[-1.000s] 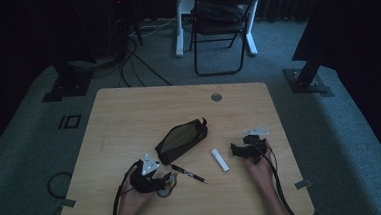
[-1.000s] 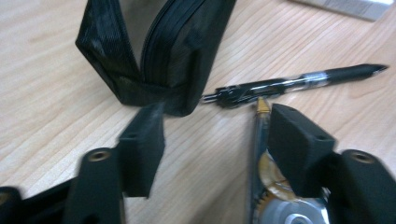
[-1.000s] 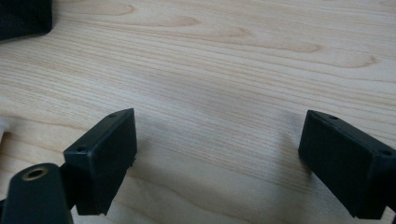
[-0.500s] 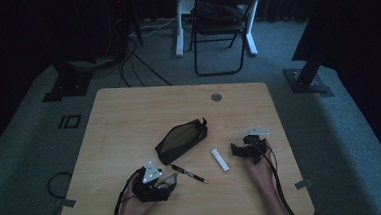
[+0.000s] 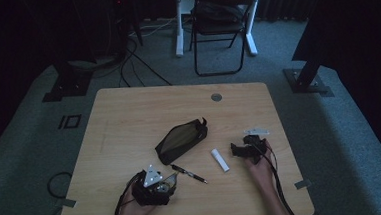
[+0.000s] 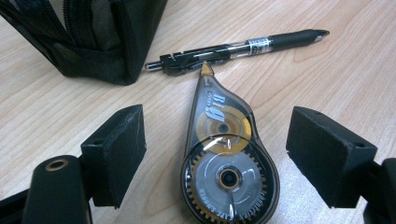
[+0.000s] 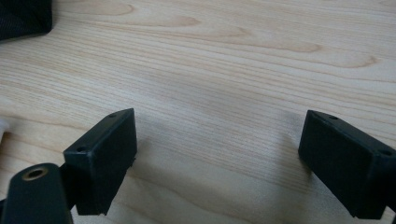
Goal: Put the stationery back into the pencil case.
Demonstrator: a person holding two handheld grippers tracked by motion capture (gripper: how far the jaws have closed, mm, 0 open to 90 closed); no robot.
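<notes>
A correction tape roller with a smoky clear shell lies flat on the wooden table. My left gripper straddles it. Its jaws have just been opening and now stand wide, with gaps between both pads and the roller. Just beyond the roller's tip lies a black pen, and past that a black mesh pouch. In the high view the left gripper is near the table's front left, by the pen and pouch. My right gripper rests at the right, open over bare wood.
A short white stick lies between the pen and the right gripper. A round grommet sits near the table's far edge. Behind the table stand a folding chair and floor cables.
The left gripper has drawn back slightly toward the table's near edge. The right hand has kept still.
</notes>
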